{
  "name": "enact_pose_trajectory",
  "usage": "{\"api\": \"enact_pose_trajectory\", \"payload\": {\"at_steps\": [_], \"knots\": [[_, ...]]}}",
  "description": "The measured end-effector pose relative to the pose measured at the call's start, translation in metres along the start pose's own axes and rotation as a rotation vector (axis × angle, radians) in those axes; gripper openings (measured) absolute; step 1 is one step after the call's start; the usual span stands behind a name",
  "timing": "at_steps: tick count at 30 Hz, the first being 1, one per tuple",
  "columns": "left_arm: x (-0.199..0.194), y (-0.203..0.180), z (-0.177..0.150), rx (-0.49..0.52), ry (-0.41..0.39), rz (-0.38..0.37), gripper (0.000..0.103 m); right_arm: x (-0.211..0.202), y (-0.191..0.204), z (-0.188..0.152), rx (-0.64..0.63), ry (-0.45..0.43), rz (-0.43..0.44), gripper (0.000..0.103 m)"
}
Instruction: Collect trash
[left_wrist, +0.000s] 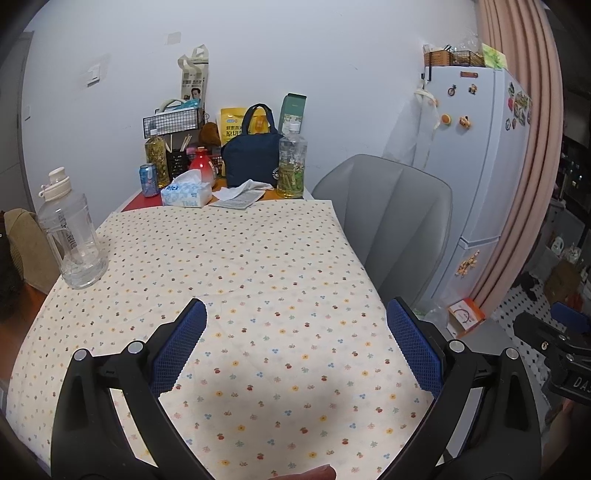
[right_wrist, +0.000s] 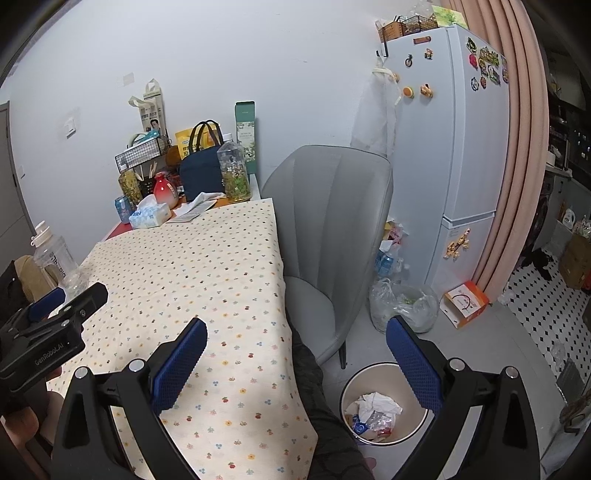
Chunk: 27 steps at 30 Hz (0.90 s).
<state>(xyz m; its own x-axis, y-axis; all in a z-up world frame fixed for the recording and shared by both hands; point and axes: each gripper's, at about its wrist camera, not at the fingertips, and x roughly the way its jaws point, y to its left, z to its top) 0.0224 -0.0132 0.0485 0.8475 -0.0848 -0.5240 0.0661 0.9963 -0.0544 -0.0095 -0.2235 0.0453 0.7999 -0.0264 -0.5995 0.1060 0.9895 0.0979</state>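
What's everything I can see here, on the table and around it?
Tablecloth: one, cream with small flowers, over the near table.
Clear water bottle: one, white cap, table's left edge.
Tissue pack: one, blue and white, far end.
Soda can: one, blue, left of the tissues.
Tea bottles: two, yellowish, far end.
Lunch bag: one, navy, far end.
Crumpled paper: white, in front of the bag.
Chair: one, grey, right of the table.
Fridge: one, white, with magnets.
Trash bin: one, white, on the floor, holds rubbish.
Clear plastic bag: one, by the fridge.
Left gripper: jaws open, blue pads.
Right gripper: jaws open, blue pads.
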Motion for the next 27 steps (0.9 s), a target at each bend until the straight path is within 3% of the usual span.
{"api": "enact_pose_trajectory", "payload": {"at_steps": [8,27], "knots": [[-0.001,0.015,-0.003,-0.037,-0.011,0.041,0.097,0.005,0.006,-0.004,-0.011,0.008,0.015,0.095],[-0.002,0.012,-0.006,-0.027,-0.014,0.05,0.097,0.011,0.002,-0.008,0.009,0.011,0.015,0.095]]}}
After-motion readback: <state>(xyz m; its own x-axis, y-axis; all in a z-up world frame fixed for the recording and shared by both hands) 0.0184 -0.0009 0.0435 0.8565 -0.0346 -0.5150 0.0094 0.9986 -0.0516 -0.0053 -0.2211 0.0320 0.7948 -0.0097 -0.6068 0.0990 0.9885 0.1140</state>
